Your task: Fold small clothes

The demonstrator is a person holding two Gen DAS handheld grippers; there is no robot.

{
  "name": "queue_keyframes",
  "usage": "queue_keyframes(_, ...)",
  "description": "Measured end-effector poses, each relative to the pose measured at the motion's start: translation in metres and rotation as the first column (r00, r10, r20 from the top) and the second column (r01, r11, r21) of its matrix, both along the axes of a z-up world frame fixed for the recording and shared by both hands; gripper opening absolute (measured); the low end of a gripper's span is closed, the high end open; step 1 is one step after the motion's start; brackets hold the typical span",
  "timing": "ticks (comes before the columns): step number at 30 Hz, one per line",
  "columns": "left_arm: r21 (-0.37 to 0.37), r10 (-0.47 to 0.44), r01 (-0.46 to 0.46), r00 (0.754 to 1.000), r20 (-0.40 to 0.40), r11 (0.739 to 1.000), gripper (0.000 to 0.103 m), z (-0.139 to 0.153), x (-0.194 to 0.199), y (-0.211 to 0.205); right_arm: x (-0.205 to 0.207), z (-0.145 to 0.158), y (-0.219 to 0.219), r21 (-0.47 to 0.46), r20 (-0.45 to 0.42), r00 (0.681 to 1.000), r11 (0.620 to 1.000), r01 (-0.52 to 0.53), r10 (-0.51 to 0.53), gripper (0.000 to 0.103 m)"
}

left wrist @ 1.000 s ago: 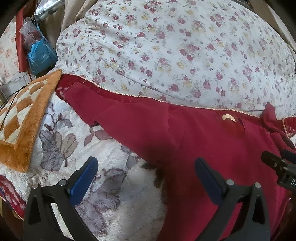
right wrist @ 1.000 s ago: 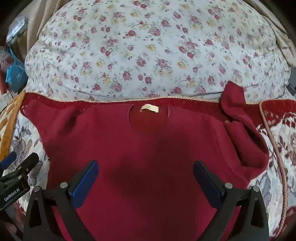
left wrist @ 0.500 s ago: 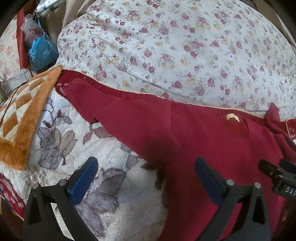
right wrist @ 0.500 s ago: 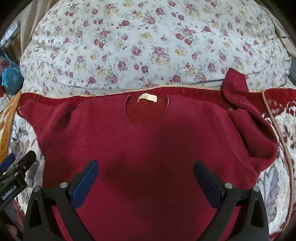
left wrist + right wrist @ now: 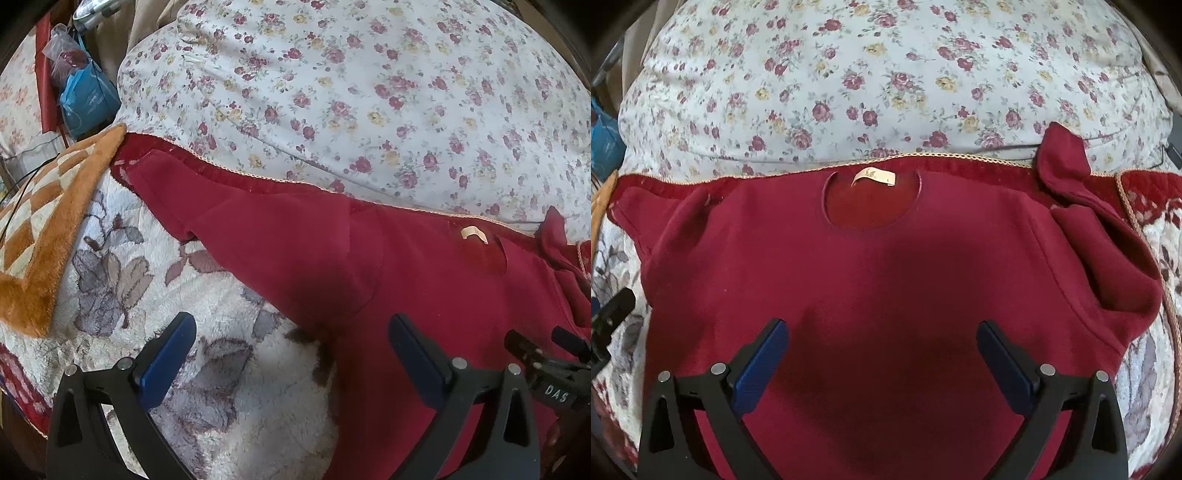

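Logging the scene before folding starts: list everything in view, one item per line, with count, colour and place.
sweater: one, dark red, flat on the blanket, neck label up
right sleeve: one, dark red, bunched
floral pillow: one, white with roses, behind the sweater
blanket: one, cream with grey flowers, under the sweater
checked throw: one, orange and cream, far left
blue bag: one, upper left
left gripper: open
right gripper: open

Matt red cloth sweater (image 5: 886, 277) lies on a fluffy, plush blanket (image 5: 236, 369).
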State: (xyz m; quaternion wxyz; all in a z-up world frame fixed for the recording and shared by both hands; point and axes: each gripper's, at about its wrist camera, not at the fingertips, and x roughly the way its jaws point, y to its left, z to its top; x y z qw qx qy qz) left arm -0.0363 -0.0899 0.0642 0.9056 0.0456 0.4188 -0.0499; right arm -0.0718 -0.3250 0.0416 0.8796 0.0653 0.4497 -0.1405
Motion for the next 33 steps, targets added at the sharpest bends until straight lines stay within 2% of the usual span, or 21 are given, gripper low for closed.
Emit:
queue_keyframes(14, 0.014, -0.001, 0.001, 1.0, -0.015, 1.0, 0.103, -0.006, 0.006, -0.008, 0.009, -0.012, 0.001, -0.021, 0.003, 1.0, 1.0, 0.01, -0.01, 0.103)
queue_keyframes(23, 0.008, 0.008, -0.008, 1.0, -0.015, 1.0, 0.103, -0.007, 0.006, -0.006, 0.01, -0.015, -0.005, 0.048, -0.002, 1.0, 0.999, 0.022, -0.022, 0.103)
queue_keyframes(33, -0.005, 0.014, -0.014, 1.0, -0.008, 1.0, 0.103, -0.002, 0.004, 0.001, 0.007, -0.008, 0.008, 0.01, 0.014, 1.0, 1.0, 0.0, 0.0, 0.103)
